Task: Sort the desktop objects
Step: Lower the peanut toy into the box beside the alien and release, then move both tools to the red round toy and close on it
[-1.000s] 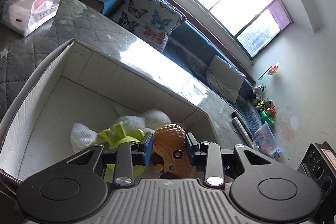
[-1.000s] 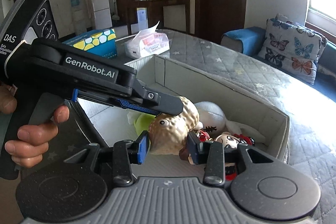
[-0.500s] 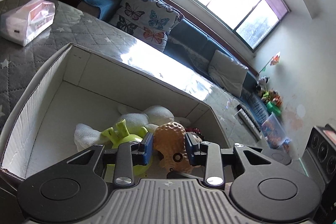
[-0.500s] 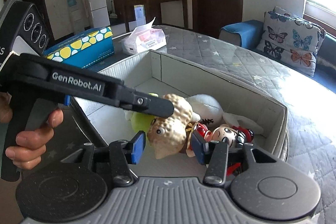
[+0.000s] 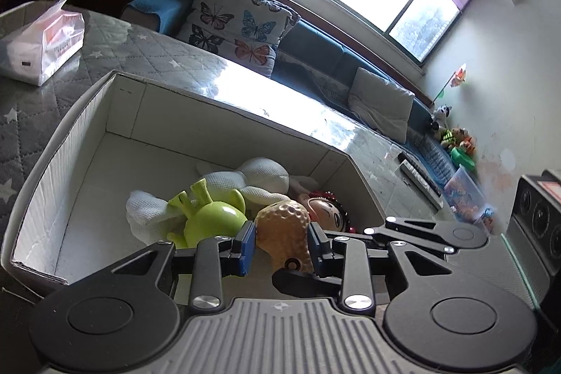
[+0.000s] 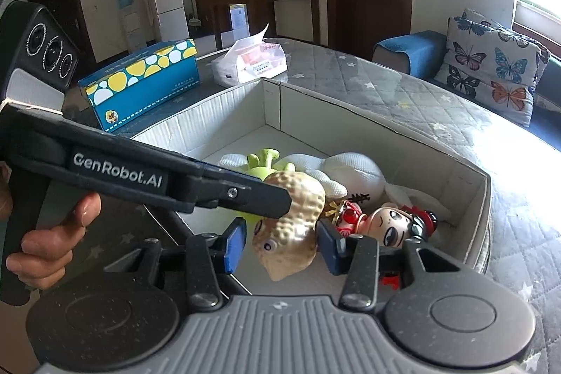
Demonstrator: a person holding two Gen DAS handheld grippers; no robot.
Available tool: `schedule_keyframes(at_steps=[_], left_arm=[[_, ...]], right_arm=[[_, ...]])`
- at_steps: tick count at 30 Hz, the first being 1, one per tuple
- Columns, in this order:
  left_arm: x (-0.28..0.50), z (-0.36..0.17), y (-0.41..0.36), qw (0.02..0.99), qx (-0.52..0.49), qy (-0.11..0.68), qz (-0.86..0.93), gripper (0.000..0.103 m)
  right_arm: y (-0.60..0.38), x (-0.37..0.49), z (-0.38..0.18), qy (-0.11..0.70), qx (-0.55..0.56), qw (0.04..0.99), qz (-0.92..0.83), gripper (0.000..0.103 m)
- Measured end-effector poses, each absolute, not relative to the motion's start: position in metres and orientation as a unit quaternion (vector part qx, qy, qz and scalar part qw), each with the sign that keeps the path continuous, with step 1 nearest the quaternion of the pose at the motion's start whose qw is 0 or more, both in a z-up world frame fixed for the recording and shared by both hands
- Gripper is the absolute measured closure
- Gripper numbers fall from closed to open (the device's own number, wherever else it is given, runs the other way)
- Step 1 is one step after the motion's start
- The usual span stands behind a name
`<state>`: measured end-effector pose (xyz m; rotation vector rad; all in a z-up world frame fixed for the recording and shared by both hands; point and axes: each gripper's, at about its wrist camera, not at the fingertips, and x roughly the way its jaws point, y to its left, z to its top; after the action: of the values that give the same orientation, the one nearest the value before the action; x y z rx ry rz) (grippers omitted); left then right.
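Peanut toy sits between your left gripper's blue pads, which pinch it on both sides above the near end of the white box. From the right wrist view, the same peanut also lies between your right gripper's jaws, but these stand spread, with a gap visible on each side of the toy, so they do not touch it. Your left gripper's black finger crosses in from the left and presses on the peanut's upper end. Inside the box, just behind the peanut, lie a green toy, a white plush and a doll. Beyond the box, on the grey quilted surface, stand a tissue pack and a blue carton.
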<state>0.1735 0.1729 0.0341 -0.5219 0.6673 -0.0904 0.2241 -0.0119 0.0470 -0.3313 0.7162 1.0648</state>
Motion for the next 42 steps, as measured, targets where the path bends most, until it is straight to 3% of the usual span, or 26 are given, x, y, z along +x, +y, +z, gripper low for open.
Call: schedule_keyframes(at_steps=[11, 36, 42], left_arm=[[0.169, 0.036, 0.173, 0.912, -0.244, 0.327, -0.046, 0.069], [0.153, 0.048, 0.161, 0.916, -0.24, 0.318, -0.05, 0.069], [0.145, 0.056, 0.144, 0.919, -0.23, 0.314, -0.064, 0.069]], right_arm=[[-0.013, 0.222, 0.045, 0.338, -0.148, 0.79, 0.489, 0.065], [-0.05, 0.211, 0.06, 0.321, -0.108, 0.816, 0.468, 0.064], [-0.074, 0.2, 0.068, 0.306, -0.093, 0.83, 0.456, 0.058]])
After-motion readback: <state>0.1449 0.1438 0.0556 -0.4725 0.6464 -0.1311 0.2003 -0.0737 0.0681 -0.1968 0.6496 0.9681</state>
